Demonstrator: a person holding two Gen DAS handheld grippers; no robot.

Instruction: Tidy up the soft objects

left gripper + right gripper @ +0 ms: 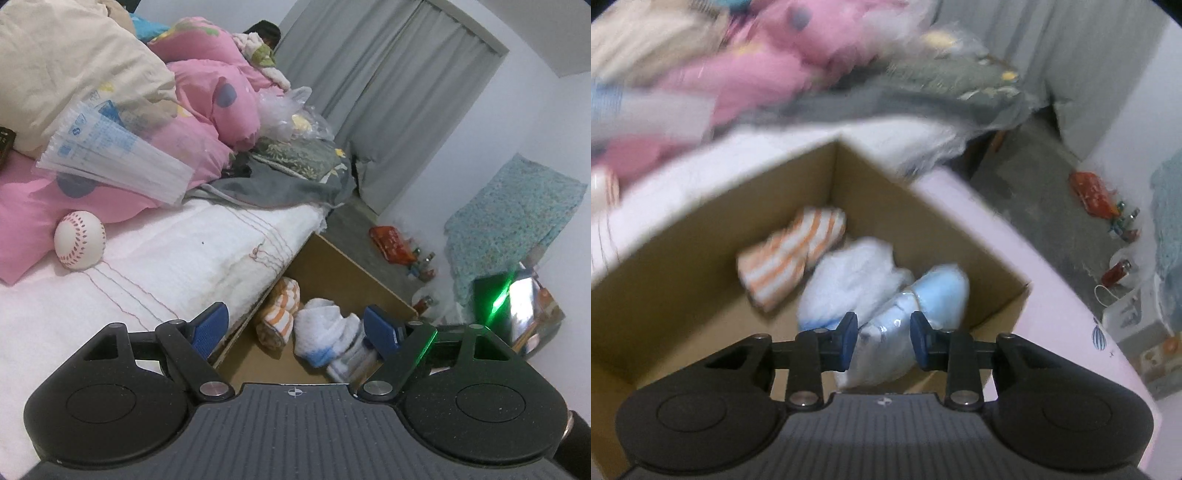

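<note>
A: Where are the soft things?

B: Three lie in the cardboard box (pixel 701 236) beside the bed (pixel 177 258). An orange-striped towel (pixel 792 254) sits toward the far corner, a white cloth with a blue edge (pixel 849 284) is just beside it, and a plastic-wrapped light blue bundle (pixel 897 332) touches the white cloth on its right.

A: And the right tool?

B: The right tool (pixel 882 341) hangs over the box, its blue pads partly apart on either side of the wrapped bundle. The view is blurred, so I cannot tell whether the pads press on it.

A: The left one?

B: The left tool (pixel 295 328) is spread wide and holds nothing, above the edge of the bed and the box.

A: Anything on the bed?

B: A baseball (pixel 79 240) rests on the white sheet against a pink quilt (pixel 207 96), with a pack of clear sleeves (pixel 110 155) above it.
</note>
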